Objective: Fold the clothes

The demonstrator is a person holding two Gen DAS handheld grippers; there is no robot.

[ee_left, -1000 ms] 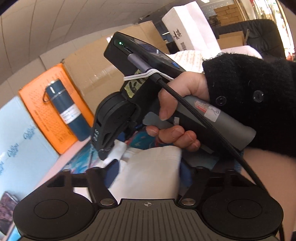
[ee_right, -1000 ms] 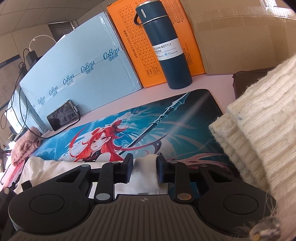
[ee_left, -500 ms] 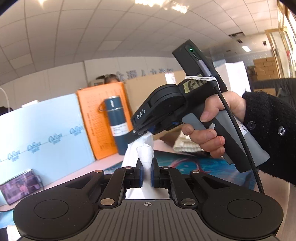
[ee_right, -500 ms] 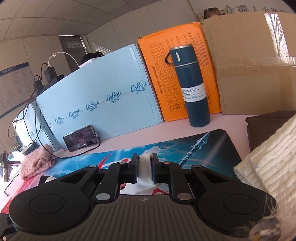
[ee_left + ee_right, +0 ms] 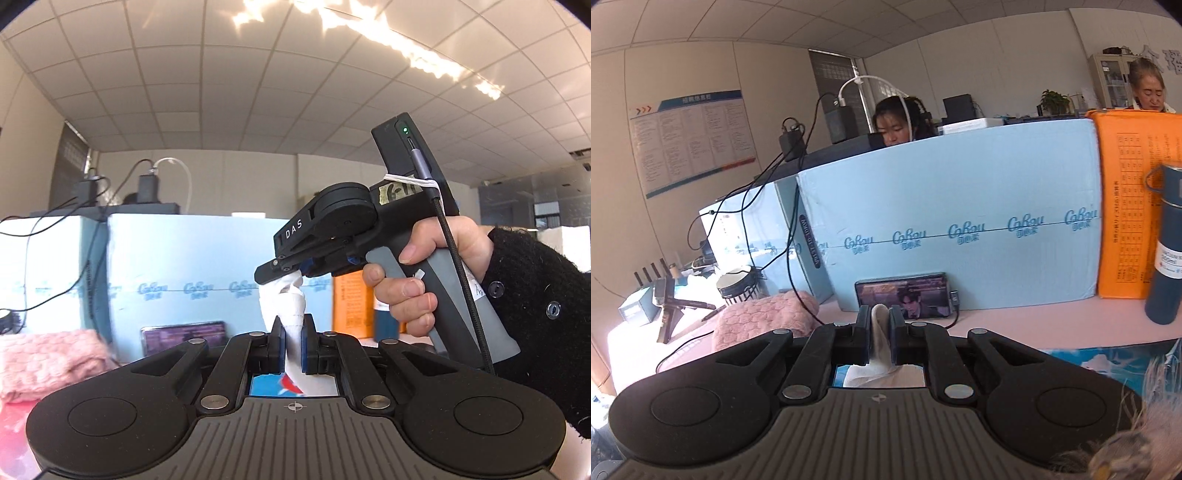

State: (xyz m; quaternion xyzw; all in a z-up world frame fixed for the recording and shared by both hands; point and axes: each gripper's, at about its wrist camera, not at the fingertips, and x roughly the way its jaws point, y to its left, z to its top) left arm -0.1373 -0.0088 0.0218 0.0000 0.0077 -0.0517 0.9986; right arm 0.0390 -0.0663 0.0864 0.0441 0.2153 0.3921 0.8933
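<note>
White garment point(image 5: 286, 306) held aloft between two hand-held grippers, above the tabletop point(image 5: 1015, 328). Left gripper point(image 5: 293, 341): fingers closed on a bunched fold of the white cloth, which rises from between the pads toward the other tool. Right gripper point(image 5: 280, 275), seen from the left wrist view just beyond and above the left one: fingers pinching the upper end of the same fold; a hand point(image 5: 424, 280) in a black knitted sleeve point(image 5: 535, 306) grasps its grey handle, with a braided cable running down the back. In the right wrist view, the right gripper's fingers point(image 5: 862, 332) press on a narrow ridge of the cloth, its jaws having just finished closing on it; more cloth hangs below them.

Background, right wrist view: light blue carton point(image 5: 942, 229) standing at the rear of the pink tabletop; phone point(image 5: 905, 295) with a lit screen propped against its base; orange box point(image 5: 1134, 221) to the right, a dark blue vacuum bottle point(image 5: 1167, 251) upright before it; pink fluffy fabric point(image 5: 764, 317) lying at the left; a printed mat point(image 5: 1108, 358) partly visible at lower right. Two people sit behind the cartons.
</note>
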